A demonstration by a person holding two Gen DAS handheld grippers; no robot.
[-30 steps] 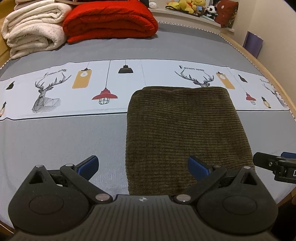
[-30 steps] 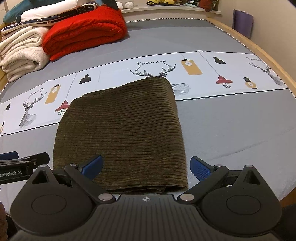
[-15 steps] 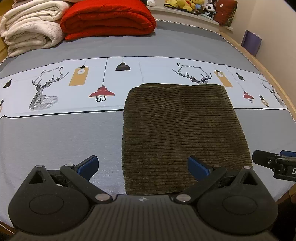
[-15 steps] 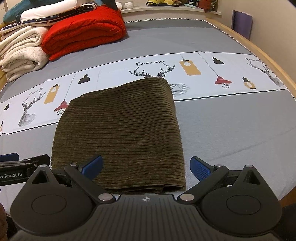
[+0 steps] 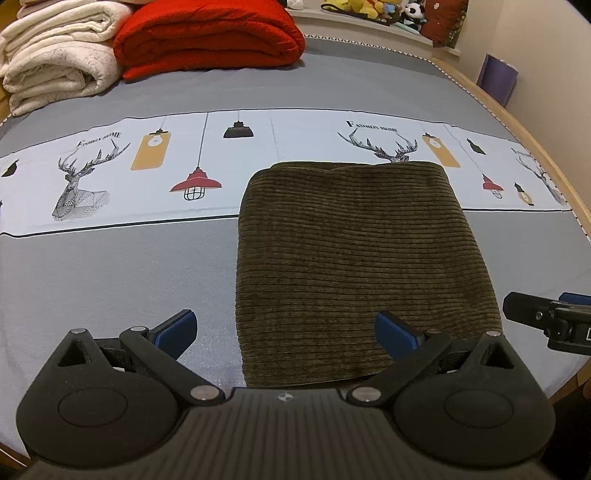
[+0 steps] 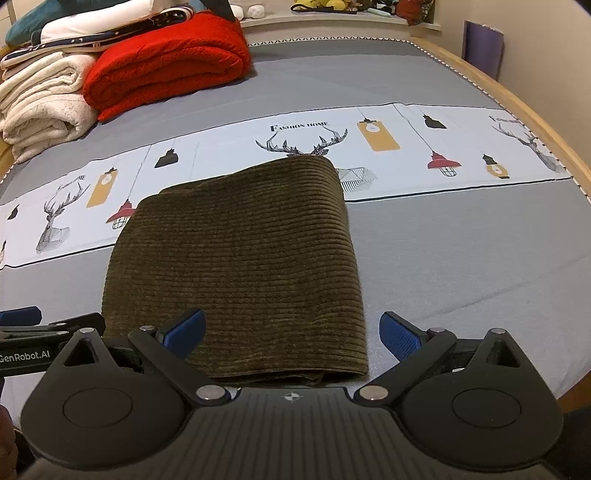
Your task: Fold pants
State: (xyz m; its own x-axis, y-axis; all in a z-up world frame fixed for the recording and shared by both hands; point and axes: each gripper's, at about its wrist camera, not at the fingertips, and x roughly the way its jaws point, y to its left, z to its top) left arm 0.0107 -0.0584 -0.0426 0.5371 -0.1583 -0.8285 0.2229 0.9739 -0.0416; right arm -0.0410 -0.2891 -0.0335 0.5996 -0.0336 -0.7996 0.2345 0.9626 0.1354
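Olive-brown corduroy pants (image 5: 354, 258) (image 6: 243, 258) lie folded into a neat rectangle on the grey bed. My left gripper (image 5: 284, 328) hovers open over the pants' near left corner, nothing between its blue pads. Over the near right corner my right gripper (image 6: 291, 332) is open too, holding nothing. Part of the right gripper (image 5: 546, 317) shows at the right edge of the left wrist view. At the left edge of the right wrist view I see the left gripper (image 6: 40, 325).
A white printed band (image 5: 110, 177) with deer and lamps crosses the bed (image 5: 92, 266). Folded red blanket (image 5: 207, 37) and cream blankets (image 5: 51, 62) are stacked at the far left. A wooden bed rim (image 6: 517, 103) curves along the right, with plush toys (image 5: 354, 7) on a shelf behind.
Both grippers stay open over the pants' near edge. The left view has drawn back and risen slightly; the pants have not moved.
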